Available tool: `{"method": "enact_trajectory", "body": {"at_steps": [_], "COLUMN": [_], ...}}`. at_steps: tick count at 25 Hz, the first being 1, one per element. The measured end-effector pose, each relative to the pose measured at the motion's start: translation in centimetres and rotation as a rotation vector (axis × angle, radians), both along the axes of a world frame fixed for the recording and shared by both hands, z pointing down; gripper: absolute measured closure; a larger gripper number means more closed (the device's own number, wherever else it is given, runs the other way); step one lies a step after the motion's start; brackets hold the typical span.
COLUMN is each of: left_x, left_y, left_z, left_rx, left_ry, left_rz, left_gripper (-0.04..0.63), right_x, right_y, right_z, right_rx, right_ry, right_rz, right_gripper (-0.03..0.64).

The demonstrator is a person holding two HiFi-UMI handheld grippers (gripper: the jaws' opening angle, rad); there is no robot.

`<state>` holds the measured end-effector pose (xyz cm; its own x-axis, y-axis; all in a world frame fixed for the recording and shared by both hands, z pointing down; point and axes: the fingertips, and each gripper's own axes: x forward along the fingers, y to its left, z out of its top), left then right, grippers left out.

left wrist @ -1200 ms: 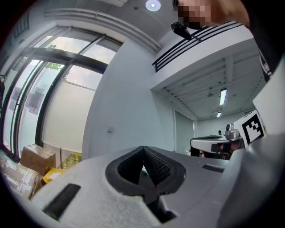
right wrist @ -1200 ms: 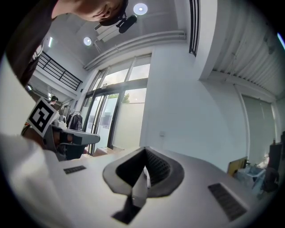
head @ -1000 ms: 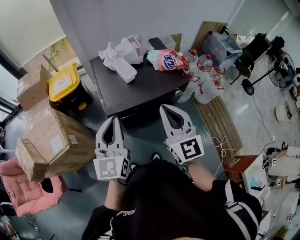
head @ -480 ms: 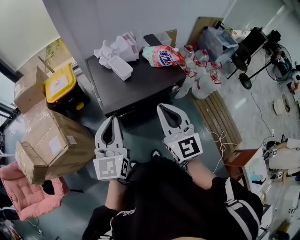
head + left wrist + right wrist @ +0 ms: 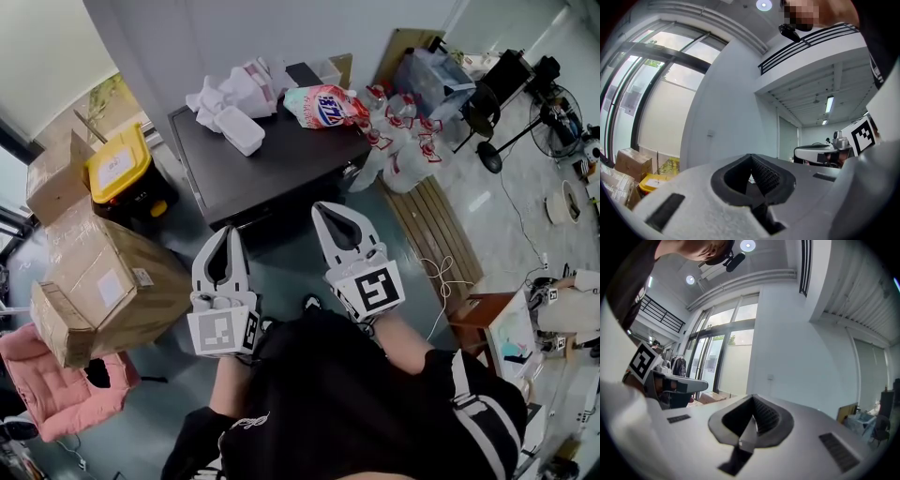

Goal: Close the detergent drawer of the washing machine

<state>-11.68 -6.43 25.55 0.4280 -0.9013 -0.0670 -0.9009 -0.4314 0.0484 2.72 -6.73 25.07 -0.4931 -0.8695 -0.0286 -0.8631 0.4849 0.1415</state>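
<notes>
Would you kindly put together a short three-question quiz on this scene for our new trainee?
1. True or false: the left gripper and the right gripper both have their jaws shut with nothing between them.
2. Multiple choice: the detergent bag lies on A) the washing machine's dark top, B) the cardboard box, C) the pink cushion.
3. Fill in: the lidded bin to the left of the machine in the head view is ____ in colour.
Key: 1 true; 2 A; 3 yellow.
</notes>
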Motion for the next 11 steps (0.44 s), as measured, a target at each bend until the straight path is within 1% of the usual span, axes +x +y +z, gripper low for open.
{"method": "enact_trajectory", "body": {"at_steps": [11], "left_x": [-0.4], "left_y": [-0.75], "left_z": [0.22], "left_rx": [-0.004], "left_ry": [-0.007], "left_rz": [-0.002], "left_gripper": [0.589], "right_x": [0.12], "right_y": [-0.7], "right_z": [0.38], "right_rx": [-0.009], "right_ry": [-0.004], "right_rz": [0.009], "right_gripper": [0.612]}}
